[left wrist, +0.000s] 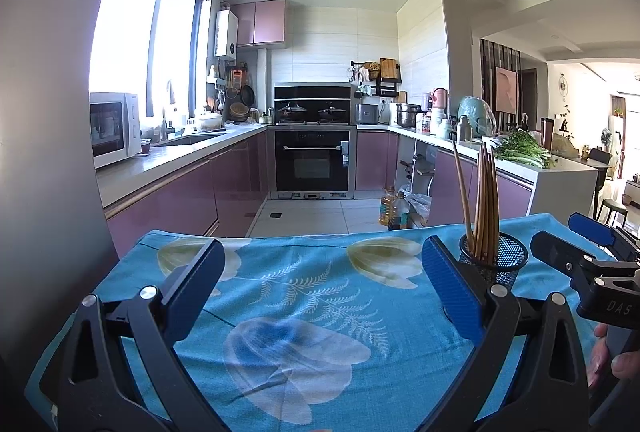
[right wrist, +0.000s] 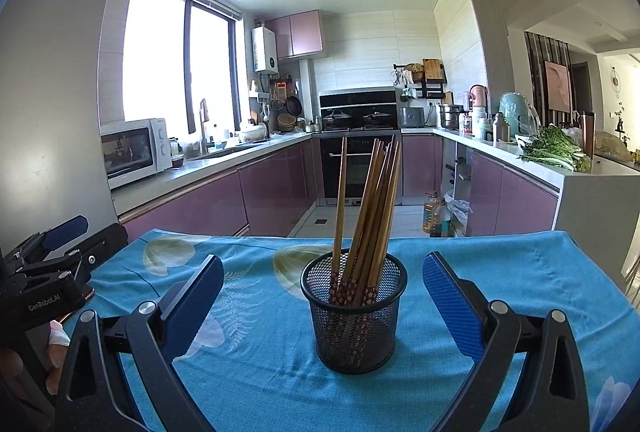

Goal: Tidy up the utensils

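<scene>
Chopsticks (right wrist: 366, 207) upright in mesh cup (right wrist: 354, 316): light, stiff, slick; pinch mid-shaft above the cup; right gripper (right wrist: 322, 296) and left gripper (left wrist: 322, 286) both spread, empty

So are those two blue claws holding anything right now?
No. Both the left gripper and right gripper are open and empty; the chopsticks stand untouched in the mesh cup.

Black left gripper (left wrist: 322, 286) and right gripper (right wrist: 323, 300), blue ribbed pads (right wrist: 452, 308), silver screws

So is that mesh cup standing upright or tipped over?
Upright. The mesh cup sits flat on the blue cloth, its open rim up, chopsticks standing inside.
</scene>
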`<state>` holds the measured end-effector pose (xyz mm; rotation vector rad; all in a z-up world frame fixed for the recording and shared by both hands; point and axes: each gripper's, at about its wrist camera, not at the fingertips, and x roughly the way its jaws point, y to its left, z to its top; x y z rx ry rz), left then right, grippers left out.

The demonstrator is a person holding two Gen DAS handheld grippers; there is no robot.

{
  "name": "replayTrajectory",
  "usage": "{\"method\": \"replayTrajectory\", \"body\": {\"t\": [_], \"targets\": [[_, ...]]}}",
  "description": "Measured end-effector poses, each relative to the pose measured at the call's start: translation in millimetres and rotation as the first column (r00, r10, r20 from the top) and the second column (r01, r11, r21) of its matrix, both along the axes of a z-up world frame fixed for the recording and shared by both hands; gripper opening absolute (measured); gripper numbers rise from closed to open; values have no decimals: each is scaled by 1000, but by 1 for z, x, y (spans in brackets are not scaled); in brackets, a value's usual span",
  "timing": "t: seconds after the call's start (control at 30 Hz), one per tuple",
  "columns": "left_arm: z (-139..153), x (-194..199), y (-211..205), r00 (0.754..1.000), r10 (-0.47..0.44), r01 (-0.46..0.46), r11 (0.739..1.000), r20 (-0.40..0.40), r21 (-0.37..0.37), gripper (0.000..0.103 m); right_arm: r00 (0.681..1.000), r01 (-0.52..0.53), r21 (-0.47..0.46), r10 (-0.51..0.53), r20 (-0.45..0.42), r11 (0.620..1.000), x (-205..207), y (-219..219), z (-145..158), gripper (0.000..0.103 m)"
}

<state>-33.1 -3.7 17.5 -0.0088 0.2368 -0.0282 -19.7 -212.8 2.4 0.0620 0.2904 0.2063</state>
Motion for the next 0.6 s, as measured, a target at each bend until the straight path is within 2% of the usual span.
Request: {"method": "replayTrajectory", "body": {"t": [0.6], "targets": [[0,0,2,1000,2,-2,1000,-1,-2,97,1000,-1,1,1,3,1000,1,2,1,96]]}}
